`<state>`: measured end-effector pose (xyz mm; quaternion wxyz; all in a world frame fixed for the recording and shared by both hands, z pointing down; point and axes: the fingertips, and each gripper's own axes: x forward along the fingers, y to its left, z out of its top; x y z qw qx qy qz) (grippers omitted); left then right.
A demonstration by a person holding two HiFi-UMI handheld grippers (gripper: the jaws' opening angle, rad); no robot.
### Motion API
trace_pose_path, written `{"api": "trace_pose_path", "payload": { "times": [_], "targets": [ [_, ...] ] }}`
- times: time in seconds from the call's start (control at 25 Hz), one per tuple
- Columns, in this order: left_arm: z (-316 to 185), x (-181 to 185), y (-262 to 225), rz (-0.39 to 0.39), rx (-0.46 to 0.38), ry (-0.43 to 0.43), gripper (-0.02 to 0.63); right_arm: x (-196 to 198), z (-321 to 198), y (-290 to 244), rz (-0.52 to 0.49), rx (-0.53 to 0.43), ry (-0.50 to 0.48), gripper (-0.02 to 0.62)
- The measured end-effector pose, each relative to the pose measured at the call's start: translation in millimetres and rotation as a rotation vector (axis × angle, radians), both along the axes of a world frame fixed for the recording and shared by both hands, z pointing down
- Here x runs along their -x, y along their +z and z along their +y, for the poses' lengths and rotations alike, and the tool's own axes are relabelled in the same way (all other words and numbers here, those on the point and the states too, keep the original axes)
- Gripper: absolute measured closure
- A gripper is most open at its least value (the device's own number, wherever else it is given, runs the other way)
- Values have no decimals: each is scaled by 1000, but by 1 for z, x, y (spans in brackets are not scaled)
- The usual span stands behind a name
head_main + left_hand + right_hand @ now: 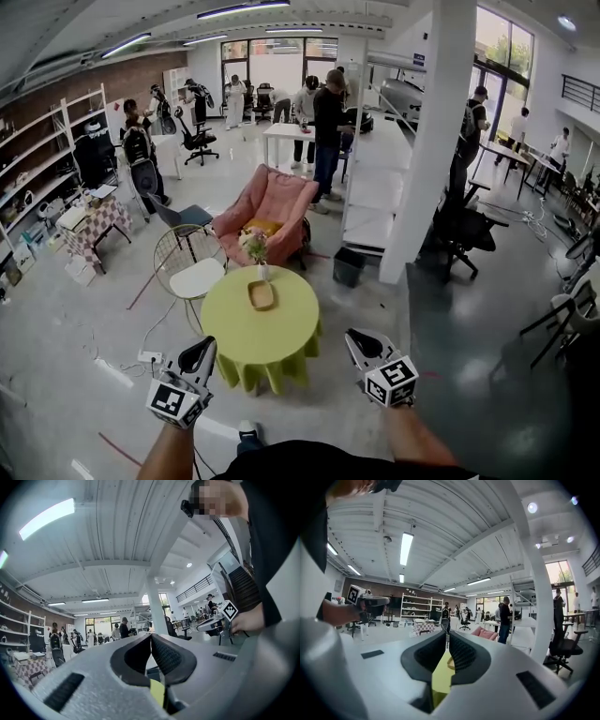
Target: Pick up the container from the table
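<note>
We see the container (261, 294), a small shallow tan dish, lying near the middle of a round table (281, 349) draped in yellow-green cloth. It is too small for us to tell what it holds. Just behind it stands a slim vase (262, 272) holding flowers (254, 246). Our left gripper (201, 351) and right gripper (360, 341) hover at the table's near edge, one on each side. Both are clenched on nothing and well apart from the container. Beyond the table sits a pink armchair (272, 202). Our forearms are cut off at the bottom of the head view. In each gripper view, the gripper's own body hides most of the table.
</note>
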<state>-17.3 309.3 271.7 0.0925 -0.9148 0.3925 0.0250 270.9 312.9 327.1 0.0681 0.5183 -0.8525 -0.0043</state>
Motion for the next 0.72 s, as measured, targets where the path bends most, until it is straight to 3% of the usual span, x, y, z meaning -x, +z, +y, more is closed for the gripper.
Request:
{"api": "trace_pose_path", "payload": {
  "times": [0.32,0.72],
  "targets": [
    [-56,14,14,-4,17,35,589,7,-46,11,21,42,46,565],
    [-159,59,35,-18,43,46,589,40,-142,11,4,51,102,565]
  ]
}}
